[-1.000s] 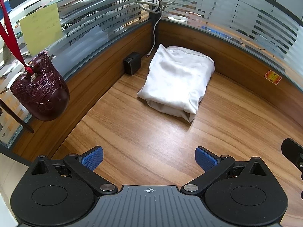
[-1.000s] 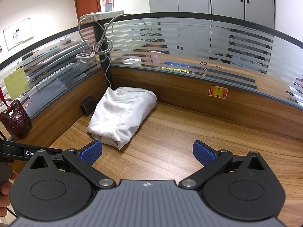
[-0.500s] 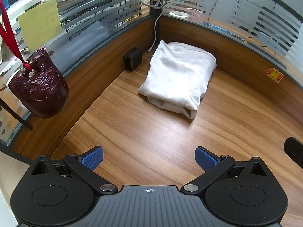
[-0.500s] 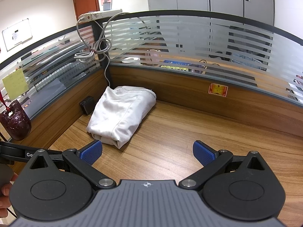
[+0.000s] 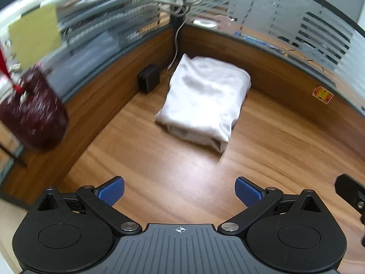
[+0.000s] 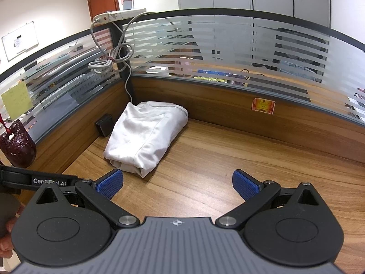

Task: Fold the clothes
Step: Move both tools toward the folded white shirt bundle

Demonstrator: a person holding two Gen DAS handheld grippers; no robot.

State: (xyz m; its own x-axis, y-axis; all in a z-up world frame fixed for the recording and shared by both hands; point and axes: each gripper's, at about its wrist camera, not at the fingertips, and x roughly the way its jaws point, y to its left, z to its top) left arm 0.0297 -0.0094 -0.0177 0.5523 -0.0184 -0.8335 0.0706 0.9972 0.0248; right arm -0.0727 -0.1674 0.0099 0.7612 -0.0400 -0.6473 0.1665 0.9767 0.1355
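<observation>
A white garment (image 5: 205, 98) lies folded into a thick rectangle on the wooden desk, near the far corner; it also shows in the right wrist view (image 6: 146, 134). My left gripper (image 5: 180, 193) is open and empty, held above the desk well short of the garment. My right gripper (image 6: 178, 183) is open and empty too, its left pad close to the garment's near corner but apart from it. Part of the left gripper (image 6: 38, 180) shows at the left edge of the right wrist view.
A small black box (image 5: 149, 81) stands against the left partition beside the garment. A dark red ornament (image 5: 32, 116) hangs on a red ribbon at the left. A grey cable (image 6: 127, 84) drops into the corner. Glass partitions wall the desk (image 6: 251, 159) at back and left.
The left gripper has drawn back and swung slightly, so the garment sits farther off in its now blurred view. The right view has barely shifted. Both grippers stay open.
</observation>
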